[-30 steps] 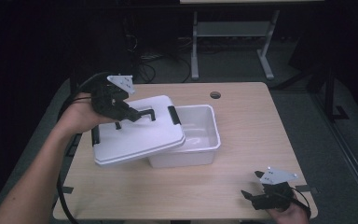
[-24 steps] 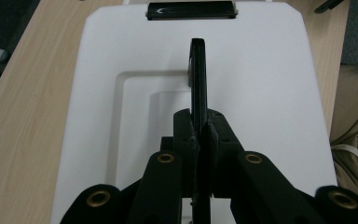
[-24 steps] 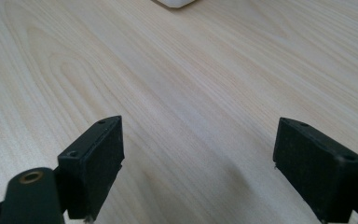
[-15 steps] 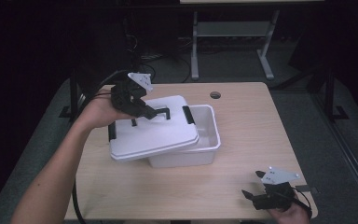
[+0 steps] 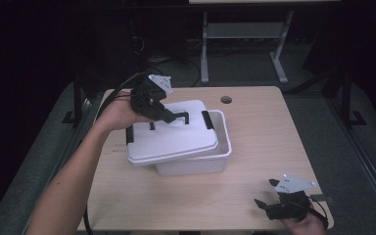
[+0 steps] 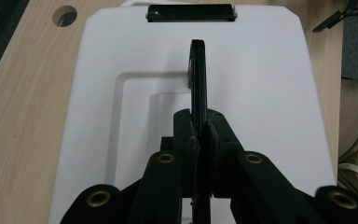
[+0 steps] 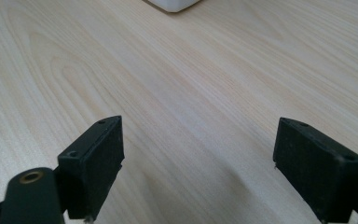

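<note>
Two grippers are at work over a pale wooden table (image 5: 254, 142), one busy and one idle. At the left of the high view, the left gripper (image 5: 169, 113) is clamped on the black handle (image 6: 198, 74) that stands up from the middle of a white lid (image 5: 171, 139); in the left gripper view the jaws press flat against both sides of that thin handle, with the lid's recessed top spreading out beneath them. The lid hangs tilted from this grip, lying partly over a white plastic bin (image 5: 196, 164) near the middle of the table: its right portion covers most of the bin, while its left edge juts out past the bin's left wall. A strip of the bin's rim and inner wall shows uncovered along the right side. Black latch clips sit at the lid's short ends, one (image 5: 207, 119) at the right end in the high view and one (image 6: 191, 12) at the far edge in the left gripper view. A round cable hole (image 5: 226, 100) lies in the tabletop beyond the bin. The right gripper (image 5: 269, 208) rests low at the near right corner of the table, well apart from the bin; its jaws stand wide apart with bare wood between them, gripping nothing, and a corner of the bin (image 7: 172, 4) shows far ahead.
</note>
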`<state>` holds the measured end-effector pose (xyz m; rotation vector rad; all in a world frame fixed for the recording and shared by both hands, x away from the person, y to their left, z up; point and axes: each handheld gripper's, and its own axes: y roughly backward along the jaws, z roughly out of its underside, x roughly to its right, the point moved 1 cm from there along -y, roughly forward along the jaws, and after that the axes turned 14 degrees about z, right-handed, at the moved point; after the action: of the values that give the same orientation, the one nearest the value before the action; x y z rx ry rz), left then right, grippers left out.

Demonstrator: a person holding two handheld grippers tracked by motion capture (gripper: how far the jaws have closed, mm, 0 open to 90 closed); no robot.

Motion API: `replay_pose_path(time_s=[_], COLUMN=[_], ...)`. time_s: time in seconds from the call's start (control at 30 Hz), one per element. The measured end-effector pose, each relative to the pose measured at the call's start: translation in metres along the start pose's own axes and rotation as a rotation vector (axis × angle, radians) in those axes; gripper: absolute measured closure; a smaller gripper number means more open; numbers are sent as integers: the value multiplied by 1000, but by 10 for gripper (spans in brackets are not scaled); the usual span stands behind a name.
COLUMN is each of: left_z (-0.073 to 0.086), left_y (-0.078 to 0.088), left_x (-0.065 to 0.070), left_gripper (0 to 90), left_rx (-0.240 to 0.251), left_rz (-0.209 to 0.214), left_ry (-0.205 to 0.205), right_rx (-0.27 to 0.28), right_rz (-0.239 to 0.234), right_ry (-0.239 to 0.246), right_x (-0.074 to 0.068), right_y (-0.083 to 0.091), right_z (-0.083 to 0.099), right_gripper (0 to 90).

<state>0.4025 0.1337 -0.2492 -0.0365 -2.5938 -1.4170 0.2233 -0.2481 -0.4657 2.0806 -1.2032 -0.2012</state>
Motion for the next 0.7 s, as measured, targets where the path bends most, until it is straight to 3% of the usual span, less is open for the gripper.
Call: replay_pose_path(time_s=[0.7], left_z=[-17], left_y=[-23], left_x=[-12], left_gripper=[841], left_rx=[17], left_rz=[34], left_ry=[-29], right_rx=[7], right_rz=[-4], right_ry=[-15], right_x=[1], right_y=[3], right_z=[0], right_gripper=[158])
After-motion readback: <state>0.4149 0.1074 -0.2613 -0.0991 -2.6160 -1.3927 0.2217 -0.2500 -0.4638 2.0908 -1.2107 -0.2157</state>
